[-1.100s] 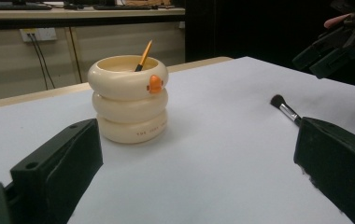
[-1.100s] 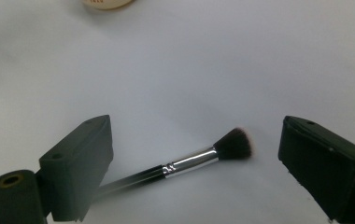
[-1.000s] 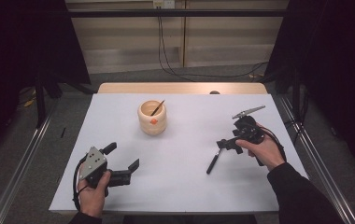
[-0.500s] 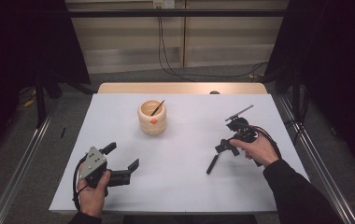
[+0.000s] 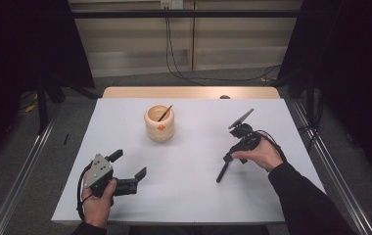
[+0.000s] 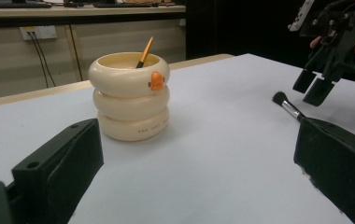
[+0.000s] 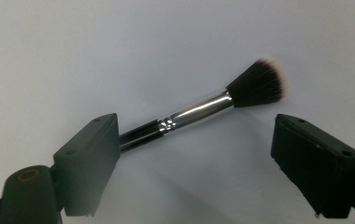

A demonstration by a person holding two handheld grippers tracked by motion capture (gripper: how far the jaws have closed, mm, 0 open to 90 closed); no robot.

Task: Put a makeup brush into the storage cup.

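A makeup brush [image 5: 223, 169] with a black handle, silver ferrule and dark bristles [image 7: 259, 84] lies flat on the white table right of centre. My right gripper [image 5: 234, 152] points down over the brush's far end. Its jaws have just been closing and still stand apart on either side of the brush [image 7: 196, 111], with neither pad pressing on it. Its left jaw hides the handle's end. A cream ringed cup [image 5: 159, 123] with an orange spot holds a thin stick. My left gripper [image 5: 127, 165] rests open near the front left, facing the cup [image 6: 131, 95], with nothing between its jaws.
The white table sheet [image 5: 194, 196] ends at a wooden strip [image 5: 189, 92] at the back. Metal rails [image 5: 331, 161] run along both sides. In the left gripper view the right gripper [image 6: 312, 86] hangs above the brush [image 6: 287, 106].
My right hand has shifted left and down toward the brush, and its jaws have narrowed a little. The left hand, the cup and the brush have not moved.
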